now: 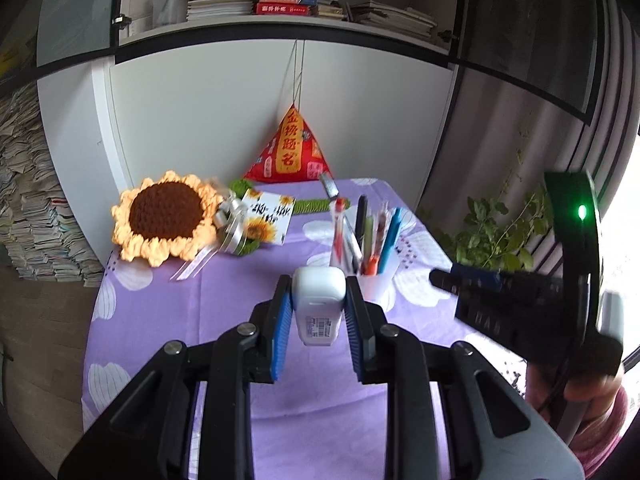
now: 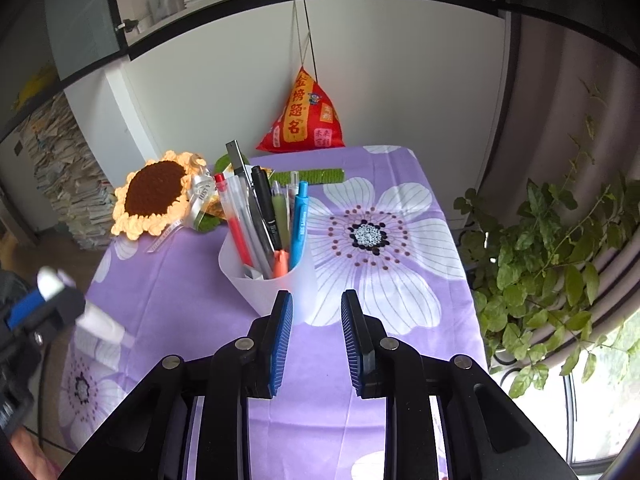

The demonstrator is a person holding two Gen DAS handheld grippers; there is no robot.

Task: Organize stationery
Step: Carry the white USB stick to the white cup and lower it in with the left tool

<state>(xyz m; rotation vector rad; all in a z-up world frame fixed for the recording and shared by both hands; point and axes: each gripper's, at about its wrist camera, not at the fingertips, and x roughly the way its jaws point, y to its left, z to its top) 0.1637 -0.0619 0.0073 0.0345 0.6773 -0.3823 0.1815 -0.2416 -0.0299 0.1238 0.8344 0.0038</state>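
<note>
While the left gripper (image 1: 318,308) is clamping a small white correction-tape case (image 1: 318,300) between its blue pads, it is holding that case in the air above the purple flowered tablecloth (image 1: 224,312), just in front of the white pen cup (image 1: 376,284). A barcode label is showing on the near end of the case. The cup is standing upright on the table and is carrying a red pen (image 2: 234,220), a black marker (image 2: 266,208), a green pen (image 2: 280,216), a blue pen (image 2: 299,220) and a grey utility knife (image 2: 238,162), all leaning toward the back left.

The right gripper (image 2: 316,308) is hovering just on the near side of the cup with its jaws standing narrowly apart and nothing between them; the tablecloth is showing through the gap.

Behind the cup a crocheted sunflower (image 2: 154,196) is lying on the left of the table, and a red triangular pouch (image 2: 306,116) is hanging against the white wall. A leafy plant (image 2: 552,248) is growing to the right, beside the table.
</note>
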